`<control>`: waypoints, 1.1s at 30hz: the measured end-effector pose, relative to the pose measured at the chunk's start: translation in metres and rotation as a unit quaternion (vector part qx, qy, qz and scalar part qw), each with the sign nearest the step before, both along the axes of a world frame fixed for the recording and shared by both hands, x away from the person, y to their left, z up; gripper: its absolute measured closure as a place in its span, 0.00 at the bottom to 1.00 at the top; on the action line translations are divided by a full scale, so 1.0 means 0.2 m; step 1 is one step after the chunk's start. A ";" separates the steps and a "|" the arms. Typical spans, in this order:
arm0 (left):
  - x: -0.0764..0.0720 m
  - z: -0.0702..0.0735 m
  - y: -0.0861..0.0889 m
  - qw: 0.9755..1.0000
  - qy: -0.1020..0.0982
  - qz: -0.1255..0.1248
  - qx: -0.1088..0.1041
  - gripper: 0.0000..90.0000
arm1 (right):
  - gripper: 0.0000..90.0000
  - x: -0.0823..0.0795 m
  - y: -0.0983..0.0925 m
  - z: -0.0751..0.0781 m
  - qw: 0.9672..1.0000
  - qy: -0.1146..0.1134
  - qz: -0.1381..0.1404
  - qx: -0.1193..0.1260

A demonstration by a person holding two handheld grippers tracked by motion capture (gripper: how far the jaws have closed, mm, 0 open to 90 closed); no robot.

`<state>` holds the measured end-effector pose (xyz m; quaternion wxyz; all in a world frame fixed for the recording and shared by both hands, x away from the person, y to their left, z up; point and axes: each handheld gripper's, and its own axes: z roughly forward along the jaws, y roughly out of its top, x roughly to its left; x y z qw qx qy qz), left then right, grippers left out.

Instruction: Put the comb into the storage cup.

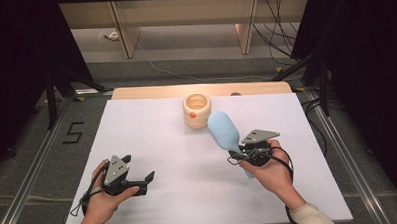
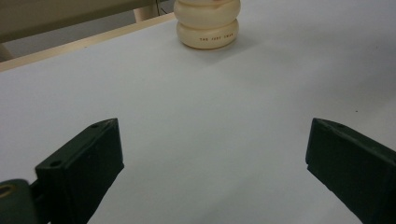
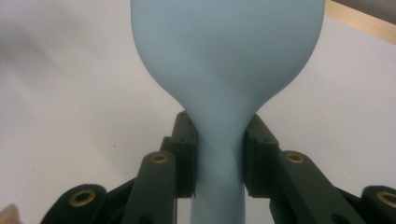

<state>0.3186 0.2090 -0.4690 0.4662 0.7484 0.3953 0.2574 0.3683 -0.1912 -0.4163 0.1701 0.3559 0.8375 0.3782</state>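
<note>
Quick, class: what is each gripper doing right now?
Left gripper: open, holding nothing, over the white table.
Right gripper: shut on the neck of the pale blue plastic hairbrush.

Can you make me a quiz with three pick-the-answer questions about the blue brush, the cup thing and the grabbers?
1. Where does the cream holder stand?
A. At the far middle of the white table
B. In the person's left hand
C. On the floor

2. What colour is the hairbrush?
A. Red
B. Light blue
C. Green

3. What is the right gripper doing?
A. Hanging open over nothing
B. Squeezing the holder
C. Clamped on the hairbrush's handle

Answers:
1. A, the high view shows it upright near the table's far edge.
2. B, its head and handle are pale blue in the high view and the right gripper view.
3. C, the right gripper view shows both jaws pressed against the handle's narrow neck, while the left gripper has its jaws wide apart over bare table.
</note>
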 end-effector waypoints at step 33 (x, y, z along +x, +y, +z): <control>0.00 0.00 -0.01 1.000 0.000 -0.002 -0.001 0.04 | 0.78 0.00 0.13 -0.03 1.000 -0.001 0.023 0.004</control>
